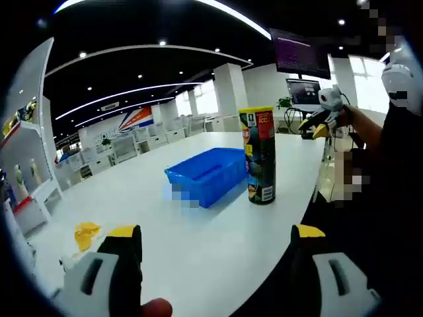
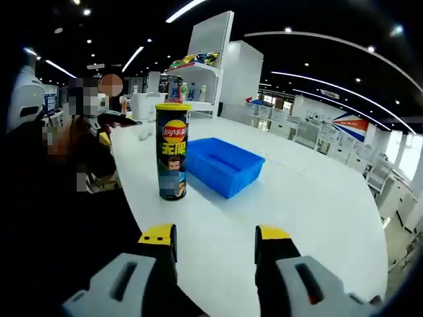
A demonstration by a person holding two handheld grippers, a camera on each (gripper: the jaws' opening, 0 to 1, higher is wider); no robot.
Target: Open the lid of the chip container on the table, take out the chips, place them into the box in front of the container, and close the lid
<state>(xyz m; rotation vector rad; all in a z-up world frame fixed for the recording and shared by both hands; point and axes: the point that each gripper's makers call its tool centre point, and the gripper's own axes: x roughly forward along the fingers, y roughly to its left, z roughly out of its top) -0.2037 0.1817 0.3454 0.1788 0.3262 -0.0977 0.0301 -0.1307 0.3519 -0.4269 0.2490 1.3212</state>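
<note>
A tall chip can (image 1: 260, 156) with a yellow lid stands upright on the white table (image 1: 198, 244), right beside a blue open box (image 1: 206, 174). In the right gripper view the same chip can (image 2: 172, 151) stands left of the blue box (image 2: 225, 165). My left gripper (image 1: 215, 232) is open, well short of the can, with nothing between its yellow-tipped jaws. My right gripper (image 2: 215, 236) is open too, low over the table, some way in front of the can and box. The other gripper (image 1: 322, 123) shows far off at the right, held in a hand.
A yellow scrap (image 1: 86, 233) lies on the table near the left jaw. White shelves (image 2: 198, 82) with bottles stand behind the can. A person (image 2: 79, 132) is at the table's left edge. Desks and monitors (image 1: 303, 91) fill the background.
</note>
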